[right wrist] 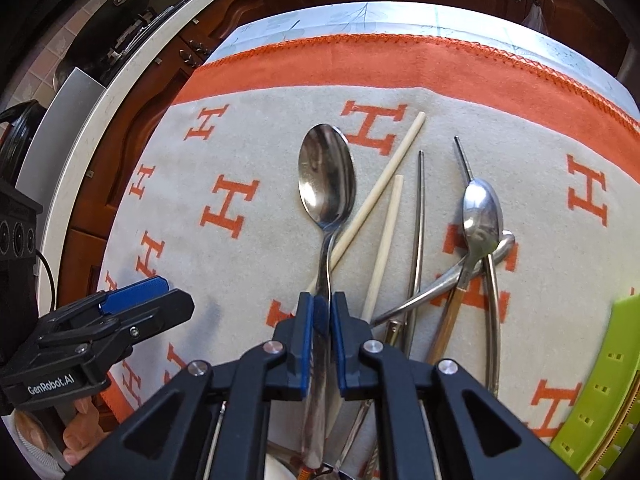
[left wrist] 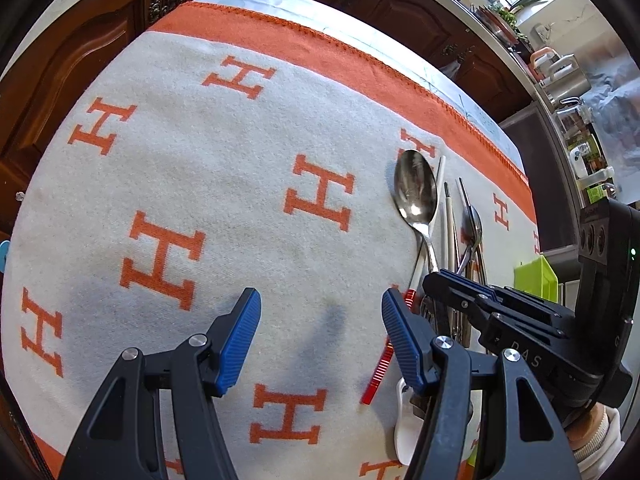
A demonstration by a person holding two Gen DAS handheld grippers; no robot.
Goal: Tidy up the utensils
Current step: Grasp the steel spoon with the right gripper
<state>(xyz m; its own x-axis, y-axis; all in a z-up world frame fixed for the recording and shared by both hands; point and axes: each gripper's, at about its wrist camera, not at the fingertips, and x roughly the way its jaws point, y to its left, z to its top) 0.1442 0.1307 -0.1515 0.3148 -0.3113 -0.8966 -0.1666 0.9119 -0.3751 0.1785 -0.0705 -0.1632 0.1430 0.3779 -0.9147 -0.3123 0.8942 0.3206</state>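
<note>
A pile of utensils lies on a white cloth with orange H marks (left wrist: 200,168). My right gripper (right wrist: 323,308) is shut on the handle of a large steel spoon (right wrist: 326,172), whose bowl points away; it also shows in the left wrist view (left wrist: 415,188). Two pale wooden chopsticks (right wrist: 384,236), metal chopsticks (right wrist: 418,220) and a smaller spoon (right wrist: 482,212) lie to its right. My left gripper (left wrist: 320,320) is open and empty above bare cloth, left of the pile. A red-handled utensil (left wrist: 378,368) and a white spoon (left wrist: 406,436) lie by its right finger.
A lime green basket (right wrist: 596,392) stands at the right edge of the cloth, also seen in the left wrist view (left wrist: 536,280). Dark wooden cabinets (left wrist: 80,60) run behind the table. A counter with kitchen items (left wrist: 560,76) is at the far right.
</note>
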